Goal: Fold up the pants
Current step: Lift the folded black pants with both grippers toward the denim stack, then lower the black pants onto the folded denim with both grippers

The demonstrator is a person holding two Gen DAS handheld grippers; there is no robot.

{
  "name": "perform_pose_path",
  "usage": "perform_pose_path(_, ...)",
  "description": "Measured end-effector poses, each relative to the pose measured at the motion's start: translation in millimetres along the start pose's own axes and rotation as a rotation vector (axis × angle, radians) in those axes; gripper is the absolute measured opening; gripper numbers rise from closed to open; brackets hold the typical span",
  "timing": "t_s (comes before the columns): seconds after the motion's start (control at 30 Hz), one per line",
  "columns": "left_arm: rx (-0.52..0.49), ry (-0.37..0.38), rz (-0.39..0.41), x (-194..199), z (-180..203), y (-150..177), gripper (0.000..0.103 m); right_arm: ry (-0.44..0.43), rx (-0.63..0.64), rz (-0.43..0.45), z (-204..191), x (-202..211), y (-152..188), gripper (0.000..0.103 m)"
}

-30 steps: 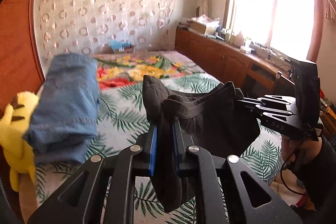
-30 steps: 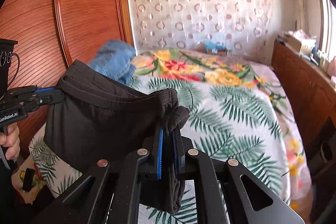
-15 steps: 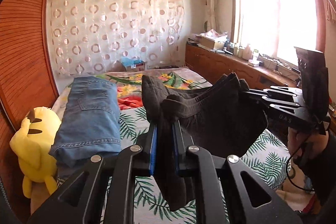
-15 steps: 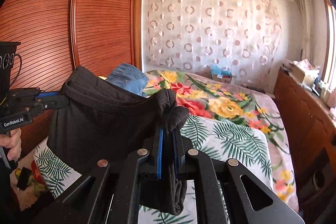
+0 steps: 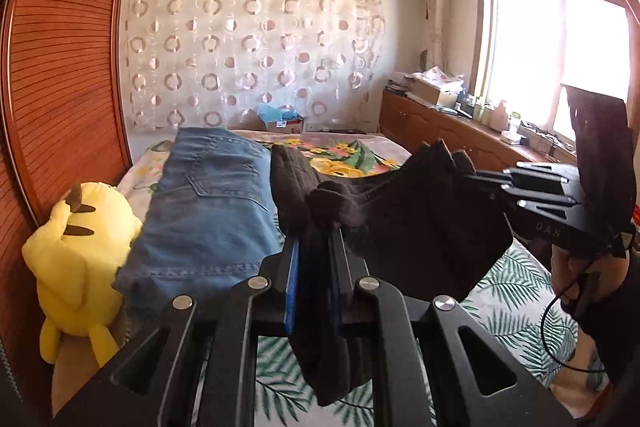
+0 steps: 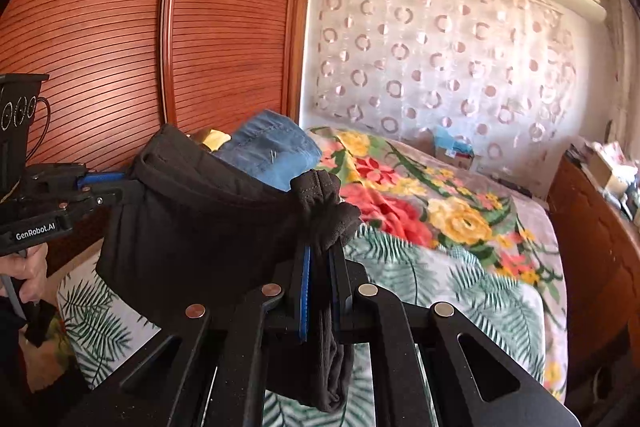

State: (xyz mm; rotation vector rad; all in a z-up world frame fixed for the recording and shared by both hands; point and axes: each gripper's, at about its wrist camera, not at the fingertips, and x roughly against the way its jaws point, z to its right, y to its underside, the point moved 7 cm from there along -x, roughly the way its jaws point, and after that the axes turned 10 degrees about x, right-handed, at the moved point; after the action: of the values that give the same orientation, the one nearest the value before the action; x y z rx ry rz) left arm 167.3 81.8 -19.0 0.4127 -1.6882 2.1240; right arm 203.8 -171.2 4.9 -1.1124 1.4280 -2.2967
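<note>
Overhead of bed, black pants (image 5: 404, 223) hang stretched between both grippers. Left wrist view: left gripper (image 5: 314, 247) clenched on bunched pants edge; right gripper (image 5: 476, 179) at far right, body lettered "DAS", hand (image 5: 580, 267) below it; folded jeans (image 5: 212, 207) and yellow plush toy (image 5: 76, 251) on leaf-print bedspread (image 5: 516, 307). Right wrist view: right gripper (image 6: 320, 251) clamped on pants (image 6: 192, 223) corner; left gripper (image 6: 100, 193) marked "GenRobot.AI" pinches opposite corner; jeans (image 6: 272, 147) behind.
</note>
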Motion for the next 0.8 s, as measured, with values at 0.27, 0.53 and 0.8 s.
perform_pose_path(0.27,0.022,-0.039,0.042,-15,-32,-36,0.014,0.009,0.088,0.029,21,-42,-48,0.008)
perform_pose_path(0.53,0.088,-0.085,0.057,-37,-71,-48,0.014,0.017,0.204,0.022,17,-99,-74,0.008)
perform_pose_path(0.8,0.183,-0.108,0.051,-45,-99,-35,0.014,-0.028,0.254,-0.003,12,-162,-90,0.008)
